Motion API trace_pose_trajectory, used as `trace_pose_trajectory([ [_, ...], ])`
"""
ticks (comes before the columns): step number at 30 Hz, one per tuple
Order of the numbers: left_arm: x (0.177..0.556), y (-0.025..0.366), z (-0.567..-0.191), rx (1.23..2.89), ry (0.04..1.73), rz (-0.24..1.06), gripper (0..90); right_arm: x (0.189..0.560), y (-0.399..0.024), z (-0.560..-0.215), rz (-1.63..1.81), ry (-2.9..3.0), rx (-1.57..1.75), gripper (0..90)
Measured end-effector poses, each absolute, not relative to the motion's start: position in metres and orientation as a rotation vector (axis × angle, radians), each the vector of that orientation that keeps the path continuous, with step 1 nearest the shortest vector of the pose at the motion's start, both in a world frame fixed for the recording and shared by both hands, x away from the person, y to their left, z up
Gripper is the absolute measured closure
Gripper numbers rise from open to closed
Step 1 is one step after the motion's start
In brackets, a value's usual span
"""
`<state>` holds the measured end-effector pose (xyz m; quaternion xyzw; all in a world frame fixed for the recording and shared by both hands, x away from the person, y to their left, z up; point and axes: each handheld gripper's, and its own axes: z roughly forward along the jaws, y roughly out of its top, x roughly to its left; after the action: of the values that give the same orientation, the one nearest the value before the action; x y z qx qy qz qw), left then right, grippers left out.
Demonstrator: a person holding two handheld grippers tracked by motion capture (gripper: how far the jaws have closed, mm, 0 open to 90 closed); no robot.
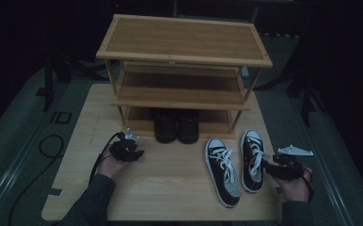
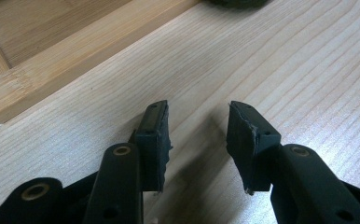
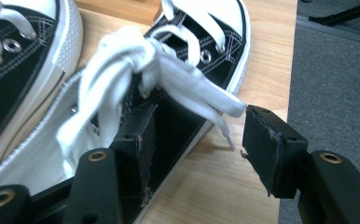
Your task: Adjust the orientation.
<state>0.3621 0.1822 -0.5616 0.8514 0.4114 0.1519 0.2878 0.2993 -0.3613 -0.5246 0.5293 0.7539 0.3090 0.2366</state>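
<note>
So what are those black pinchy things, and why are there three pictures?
Those are grippers, tools with two jaws that a person squeezes by hand. One picture looks down from above; the other two come from little cameras riding on each gripper. From above you see the left gripper and right gripper, a wooden shoe rack on a table, dark shoes on its bottom shelf, and two black-and-white sneakers. Both grippers are open, holding nothing. The right one has one jaw inside the nearer sneaker and one outside.

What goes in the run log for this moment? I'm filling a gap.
left gripper: open over bare table | right gripper: open, jaws astride right sneaker's side wall | black shoes: on rack's bottom shelf
</note>
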Motion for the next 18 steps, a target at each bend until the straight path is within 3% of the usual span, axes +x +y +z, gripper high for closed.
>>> trace_pose_trajectory([
  [18,0.359,0.181,-0.563,2.261,1.095,0.41,56.7,0.29,-0.354,-0.496,0.928,2.127,1.368,48.9],
])
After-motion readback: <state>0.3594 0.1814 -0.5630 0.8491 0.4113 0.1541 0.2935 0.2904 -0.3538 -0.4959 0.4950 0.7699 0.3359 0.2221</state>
